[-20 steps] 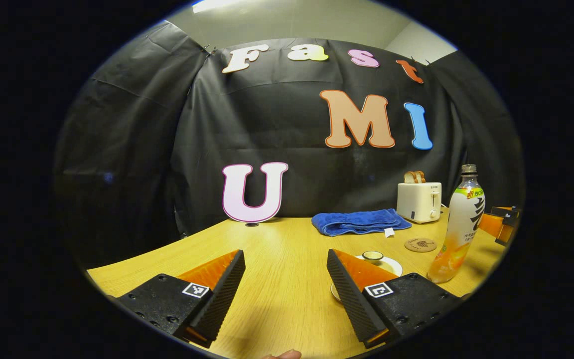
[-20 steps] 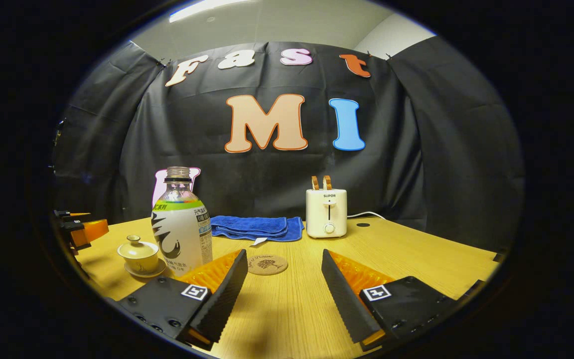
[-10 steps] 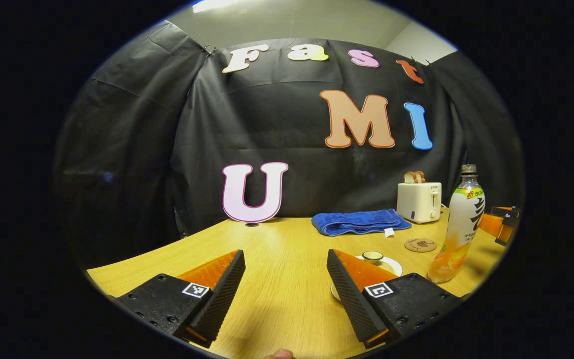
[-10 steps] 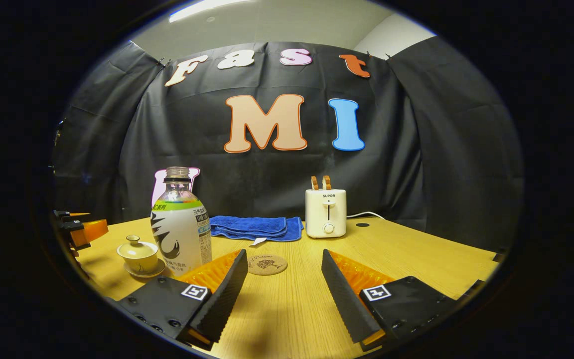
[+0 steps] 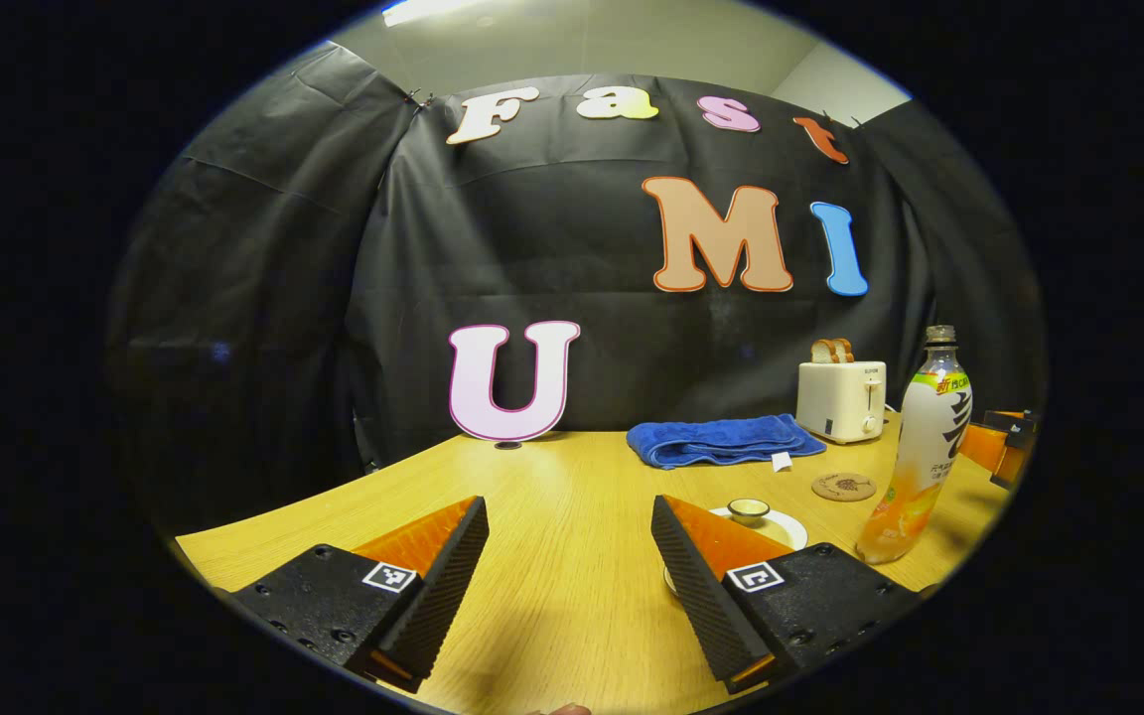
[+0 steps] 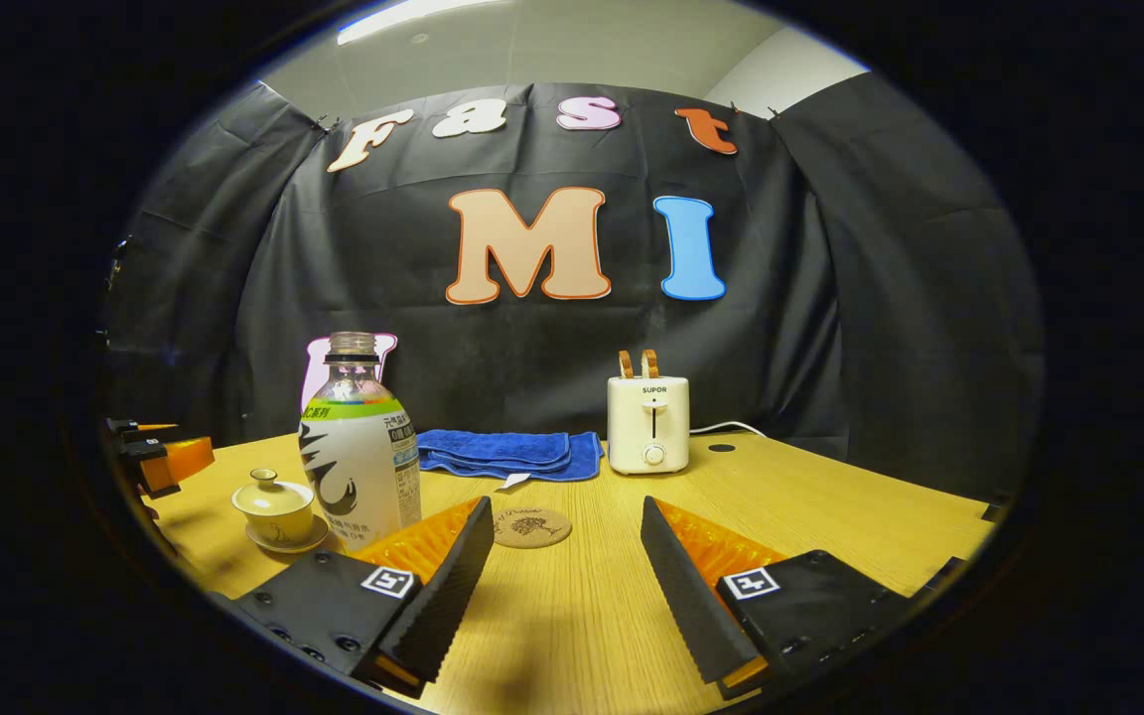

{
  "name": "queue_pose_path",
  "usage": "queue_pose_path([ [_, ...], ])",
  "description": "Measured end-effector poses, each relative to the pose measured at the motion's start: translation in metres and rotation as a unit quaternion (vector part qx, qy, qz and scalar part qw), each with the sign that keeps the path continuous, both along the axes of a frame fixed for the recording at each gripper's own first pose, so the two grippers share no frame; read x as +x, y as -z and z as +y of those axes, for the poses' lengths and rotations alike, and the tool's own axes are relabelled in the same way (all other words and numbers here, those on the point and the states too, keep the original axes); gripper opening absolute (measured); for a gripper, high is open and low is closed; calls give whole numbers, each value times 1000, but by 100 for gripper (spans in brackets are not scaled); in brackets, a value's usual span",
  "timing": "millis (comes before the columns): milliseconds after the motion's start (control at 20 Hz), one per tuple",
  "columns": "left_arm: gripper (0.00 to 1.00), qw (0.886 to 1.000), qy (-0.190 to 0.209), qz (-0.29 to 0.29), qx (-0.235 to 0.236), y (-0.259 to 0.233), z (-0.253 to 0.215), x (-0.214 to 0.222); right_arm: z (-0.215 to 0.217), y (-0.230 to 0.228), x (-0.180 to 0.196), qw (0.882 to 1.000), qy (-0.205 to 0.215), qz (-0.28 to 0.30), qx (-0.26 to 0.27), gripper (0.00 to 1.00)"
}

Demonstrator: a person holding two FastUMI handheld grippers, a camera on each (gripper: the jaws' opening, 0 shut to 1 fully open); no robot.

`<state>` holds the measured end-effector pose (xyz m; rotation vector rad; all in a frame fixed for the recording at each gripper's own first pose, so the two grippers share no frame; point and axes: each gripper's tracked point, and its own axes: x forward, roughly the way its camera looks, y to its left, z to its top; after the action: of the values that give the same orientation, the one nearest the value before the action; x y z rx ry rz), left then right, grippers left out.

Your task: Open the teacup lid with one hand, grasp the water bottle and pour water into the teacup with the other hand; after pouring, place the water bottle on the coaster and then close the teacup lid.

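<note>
Left gripper [image 5: 569, 556]: we see both fingers spread wide, nothing between them, low over the worktop [image 5: 552, 497].
Right gripper [image 6: 564, 561]: likewise wide apart and empty; the left gripper view places it at 3 o'clock, beyond the bottle.
Teacup [image 6: 275, 506]: lidded, on its saucer; at 9 o'clock in the right gripper view, and partly hidden behind the right finger in the left gripper view [image 5: 749, 511].
Water bottle [image 6: 360, 447]: upright, uncapped, just right of the teacup; at 3 o'clock in the left gripper view [image 5: 920, 447].
Coaster [image 6: 531, 527]: bare, near centre, ahead of the right gripper's fingers, right of the bottle.
Background: we note a blue towel [image 6: 502, 452] and a toaster [image 6: 647, 422] holding bread, at 12 o'clock.
</note>
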<state>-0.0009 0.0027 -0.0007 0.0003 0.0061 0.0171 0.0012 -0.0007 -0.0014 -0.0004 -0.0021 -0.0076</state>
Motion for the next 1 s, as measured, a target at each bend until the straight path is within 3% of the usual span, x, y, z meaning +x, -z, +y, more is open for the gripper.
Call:
queue_pose_path([
  [150,96,999,50,-5,-1,-1,-22,3,1,0,0,1000,-1,0,0,96],
  [500,97,996,88,18,14,0,-46,12,1,0,0,1000,-4,0,0,96],
  [700,96,990,137,21,18,-11,-77,17,0,0,0,1000,-2,-1,0,96],
  [1000,95,983,169,70,26,8,-103,24,3,0,1,1000,-9,0,1,96],
])
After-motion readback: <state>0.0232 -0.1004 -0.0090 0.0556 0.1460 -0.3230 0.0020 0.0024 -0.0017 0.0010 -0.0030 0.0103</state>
